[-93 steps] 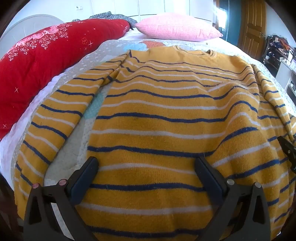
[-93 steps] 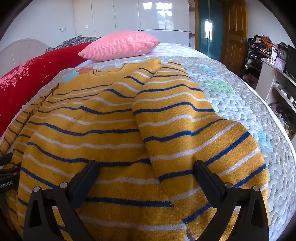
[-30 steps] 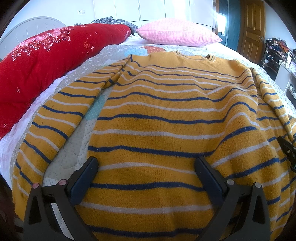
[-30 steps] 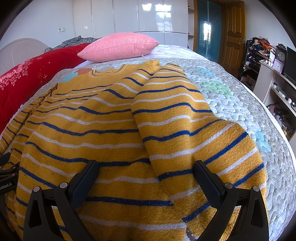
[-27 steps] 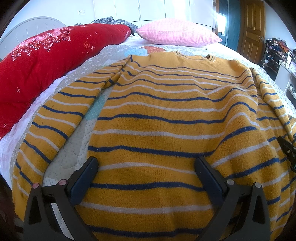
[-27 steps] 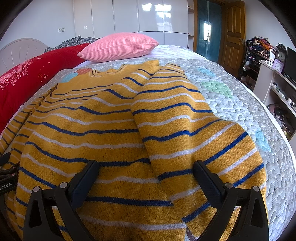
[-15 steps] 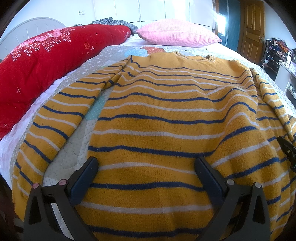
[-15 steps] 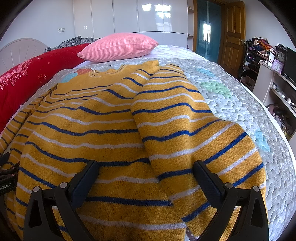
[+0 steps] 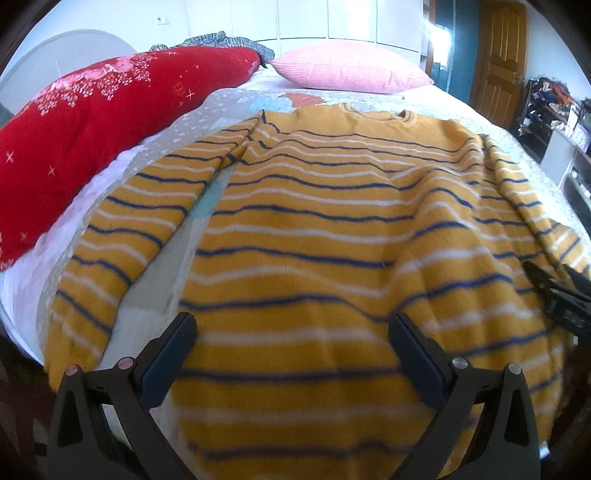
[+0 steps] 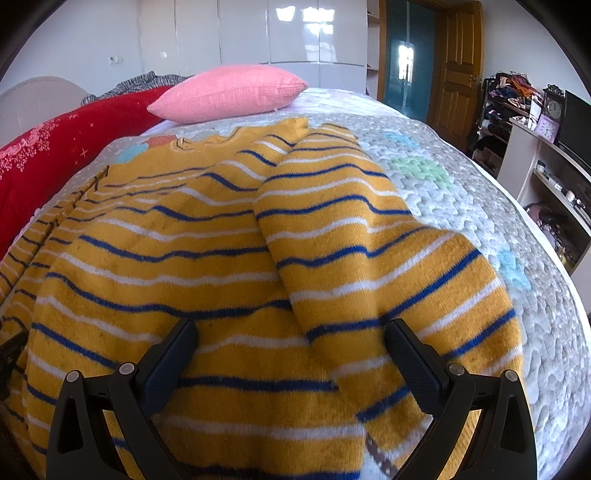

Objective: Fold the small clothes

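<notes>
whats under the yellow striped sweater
The yellow striped sweater lies on a pale quilted bedspread, visible around it. Anything else beneath the sweater is covered.

A: Bright daylight in both views; where does it enter?

B: From the far end: the glass door [image 10: 404,66] glows white, and the glossy wardrobe doors [image 10: 295,29] carry glare patches.

A: Sharpness?

B: The left wrist view is smeared low down; the sweater's [image 9: 314,258] stripes blur near the hem. The right wrist view is crisper.

A: Edges?

B: Heavy fisheye bending, with black corners around each frame. Shadows are soft.
</notes>
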The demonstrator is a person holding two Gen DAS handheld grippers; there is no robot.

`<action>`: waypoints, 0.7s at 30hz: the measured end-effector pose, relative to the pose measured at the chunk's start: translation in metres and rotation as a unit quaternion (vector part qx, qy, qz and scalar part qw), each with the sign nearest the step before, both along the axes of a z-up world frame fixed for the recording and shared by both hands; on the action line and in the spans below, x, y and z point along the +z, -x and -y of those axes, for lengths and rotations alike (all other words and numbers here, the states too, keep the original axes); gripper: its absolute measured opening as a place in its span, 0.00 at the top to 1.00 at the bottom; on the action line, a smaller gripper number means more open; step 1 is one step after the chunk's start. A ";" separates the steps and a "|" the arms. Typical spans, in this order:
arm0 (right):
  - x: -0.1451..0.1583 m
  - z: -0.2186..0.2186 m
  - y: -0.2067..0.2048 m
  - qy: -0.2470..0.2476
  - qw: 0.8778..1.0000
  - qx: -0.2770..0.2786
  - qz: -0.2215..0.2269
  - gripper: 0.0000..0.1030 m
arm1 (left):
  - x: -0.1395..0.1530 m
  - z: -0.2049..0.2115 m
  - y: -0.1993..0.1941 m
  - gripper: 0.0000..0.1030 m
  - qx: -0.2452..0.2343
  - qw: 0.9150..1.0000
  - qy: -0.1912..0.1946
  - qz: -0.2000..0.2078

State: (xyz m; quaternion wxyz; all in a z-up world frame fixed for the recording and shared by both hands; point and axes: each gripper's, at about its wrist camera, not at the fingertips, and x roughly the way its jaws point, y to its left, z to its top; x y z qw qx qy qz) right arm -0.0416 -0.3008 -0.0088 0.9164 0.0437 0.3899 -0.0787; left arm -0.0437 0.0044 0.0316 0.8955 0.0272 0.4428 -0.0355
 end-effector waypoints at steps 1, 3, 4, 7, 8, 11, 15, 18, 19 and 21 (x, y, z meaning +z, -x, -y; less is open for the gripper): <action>0.000 -0.001 0.002 0.000 1.000 0.000 -0.004 0.00 | 0.002 -0.001 0.004 0.00 0.000 1.000 0.007 0.000; 0.001 -0.002 0.010 -0.005 1.000 -0.004 -0.009 0.00 | 0.007 -0.004 0.015 0.00 -0.001 1.000 0.023 -0.001; 0.001 -0.002 0.014 -0.011 1.000 -0.006 -0.009 0.00 | 0.012 -0.005 0.019 0.00 -0.004 0.999 0.033 0.000; 0.002 -0.003 0.025 -0.027 0.999 -0.001 -0.016 0.00 | 0.021 -0.006 0.034 0.00 -0.007 0.999 0.035 0.017; 0.003 -0.003 0.029 -0.035 0.999 0.004 -0.018 0.00 | 0.027 -0.006 0.040 0.00 -0.008 0.999 0.036 0.029; 0.004 -0.005 0.043 -0.055 0.998 0.009 -0.013 0.00 | 0.043 -0.002 0.055 0.00 -0.015 0.998 0.010 0.057; 0.009 -0.013 0.056 -0.042 0.999 0.026 -0.024 0.00 | 0.059 0.001 0.067 0.00 -0.021 0.997 -0.002 0.079; 0.016 -0.012 0.067 -0.065 0.998 0.023 -0.004 0.01 | 0.059 0.002 0.069 0.00 -0.044 0.997 0.022 0.060; 0.020 -0.012 0.072 -0.070 0.997 0.023 0.004 0.02 | 0.059 0.001 0.072 0.00 -0.050 0.997 0.034 0.056; 0.030 -0.010 0.081 -0.071 0.997 0.026 0.027 0.07 | 0.057 -0.002 0.076 0.00 -0.053 0.996 0.051 0.051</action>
